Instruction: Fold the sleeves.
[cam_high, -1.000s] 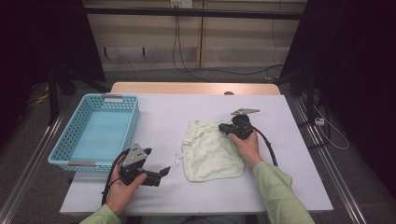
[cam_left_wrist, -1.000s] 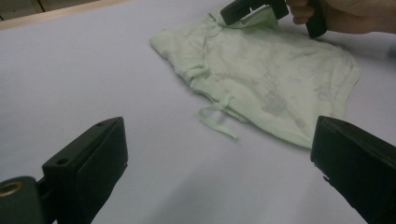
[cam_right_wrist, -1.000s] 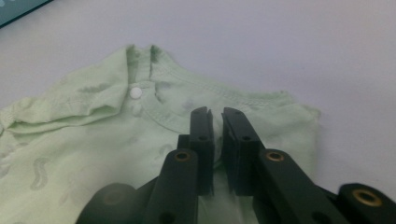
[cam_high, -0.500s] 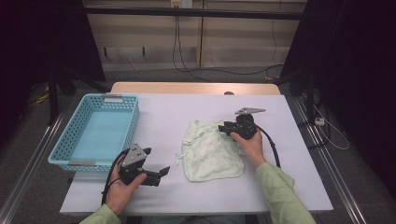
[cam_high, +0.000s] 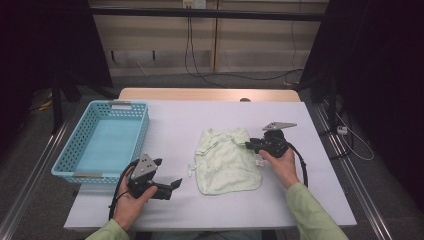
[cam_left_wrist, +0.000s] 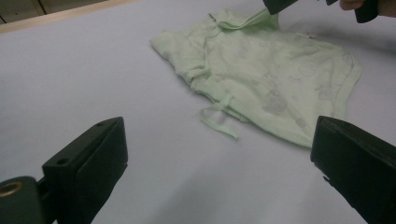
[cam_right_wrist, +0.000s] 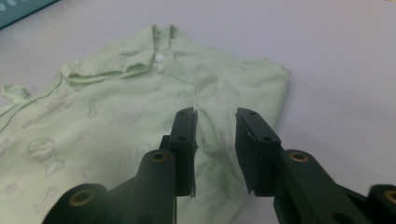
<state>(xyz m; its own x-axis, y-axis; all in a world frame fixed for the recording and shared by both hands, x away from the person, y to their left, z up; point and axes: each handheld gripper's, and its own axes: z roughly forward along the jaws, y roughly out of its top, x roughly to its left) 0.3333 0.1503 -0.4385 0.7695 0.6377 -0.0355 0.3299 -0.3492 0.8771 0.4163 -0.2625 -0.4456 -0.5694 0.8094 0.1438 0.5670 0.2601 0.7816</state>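
A pale green baby garment (cam_high: 227, 160) lies flat on the white table, with its collar and snaps (cam_right_wrist: 159, 58) at the far side. My right gripper (cam_high: 248, 145) hovers at the garment's right edge and points left over it. Its jaws (cam_right_wrist: 215, 116) have just been closing and stand a little apart, with nothing pinched between them. My left gripper (cam_high: 167, 174) rests near the table's front left, apart from the garment (cam_left_wrist: 261, 74). Its jaws (cam_left_wrist: 219, 128) are spread wide and empty, and a loose tie string (cam_left_wrist: 217, 122) lies ahead of them.
A light blue mesh basket (cam_high: 146, 125) stands at the table's left, empty. The table's front edge (cam_high: 210, 226) runs just behind my left hand. A black cable (cam_high: 303, 167) trails from the right gripper toward the right edge.
My right gripper has drawn back to the right, from over the garment's upper right part to its right edge. The left gripper has stayed in place.
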